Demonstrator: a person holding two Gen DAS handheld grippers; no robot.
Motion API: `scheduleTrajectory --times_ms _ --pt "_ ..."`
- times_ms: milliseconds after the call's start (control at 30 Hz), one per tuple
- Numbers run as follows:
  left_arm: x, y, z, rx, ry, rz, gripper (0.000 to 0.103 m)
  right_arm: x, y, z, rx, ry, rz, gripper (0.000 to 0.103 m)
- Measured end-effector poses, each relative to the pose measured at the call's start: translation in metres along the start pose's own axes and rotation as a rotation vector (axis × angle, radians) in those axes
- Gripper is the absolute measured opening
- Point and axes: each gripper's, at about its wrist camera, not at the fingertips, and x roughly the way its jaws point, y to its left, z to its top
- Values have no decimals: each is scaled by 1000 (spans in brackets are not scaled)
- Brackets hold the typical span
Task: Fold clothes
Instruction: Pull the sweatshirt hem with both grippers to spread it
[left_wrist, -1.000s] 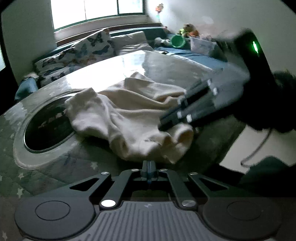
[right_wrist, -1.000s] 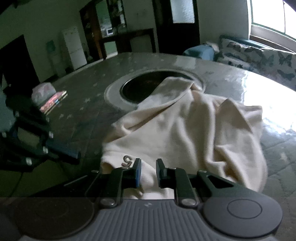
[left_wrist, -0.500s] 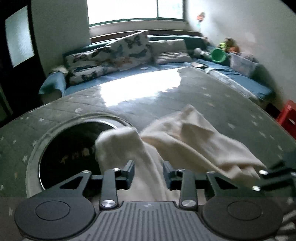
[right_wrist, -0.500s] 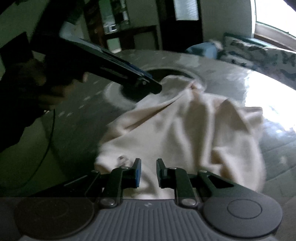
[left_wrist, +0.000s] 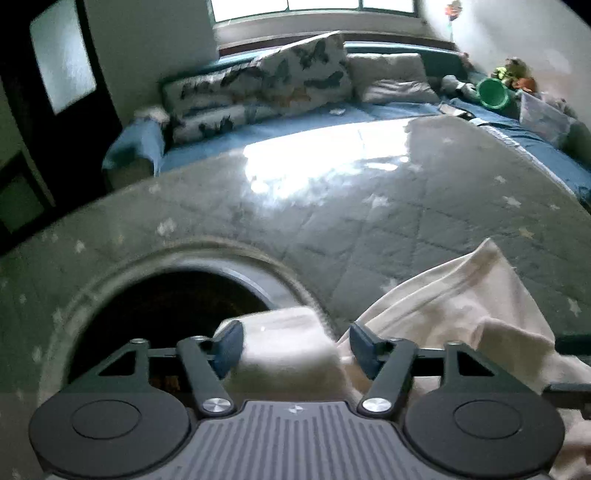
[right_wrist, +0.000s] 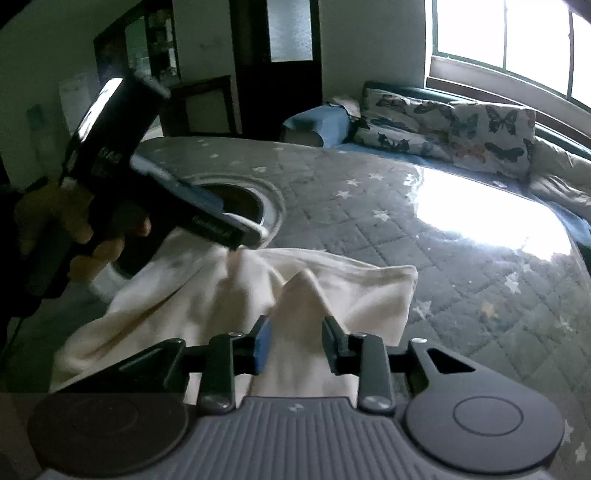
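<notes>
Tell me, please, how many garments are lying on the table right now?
1: a single cream garment, crumpled near the round opening in the table, one end reaching its rim. Part lies below both cameras, so anything under it would be hidden.

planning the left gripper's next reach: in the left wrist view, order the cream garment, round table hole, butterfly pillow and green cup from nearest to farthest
1. Cream garment, between the left gripper fingers.
2. Round table hole, just ahead, left.
3. Butterfly pillow, on the sofa.
4. Green cup, far right corner.

left gripper (left_wrist: 290, 347) fingers parted, angled down | right gripper (right_wrist: 295, 345) fingers opening, angled down
</notes>
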Motion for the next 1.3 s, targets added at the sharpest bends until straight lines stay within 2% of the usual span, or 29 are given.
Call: scheduleTrajectory --times_ms 33,100,167,267,367,500,567,700,767,867,933,1100,1200,1300 --pt "2 5 -2 -14 9 -7 45 5 -2 2 4 1 -1 36" --pt "2 14 -6 -34 12 -8 28 18 -5 6 9 4 0 36" --pt "-2 23 -10 -63 8 -16 24 29 -5 8 6 10 -4 36" --pt "-18 39 -17 -118 -15 -39 22 43 -7 9 14 22 -8 34" --pt "-43 50 -23 -149 -56 -42 18 47 -9 8 22 30 -14 23" --pt "-77 66 -33 -189 -113 -41 15 39 -8 7 21 3 -32 25" --pt "-92 75 -39 -208 -135 -35 15 40 -8 7 24 6 -18 35" --pt "-117 91 -53 -238 -165 9 14 49 -7 6 31 20 -22 36" --pt "-130 100 -63 -263 -173 31 14 50 -8 6 35 18 -30 32" --pt "-142 112 -79 -282 -169 76 12 44 -9 5 35 13 -58 13" --pt "-150 120 -91 -293 -162 105 11 32 -12 5 28 -9 -91 8" --pt "-164 135 -120 -328 -143 157 10 -6 -28 3 32 -72 -210 7" --pt "-165 142 -135 -345 -116 165 10 -29 -45 -2 59 -97 -289 7" --pt "-165 145 -144 -355 -101 164 10 -48 -65 -12 106 -94 -362 13"
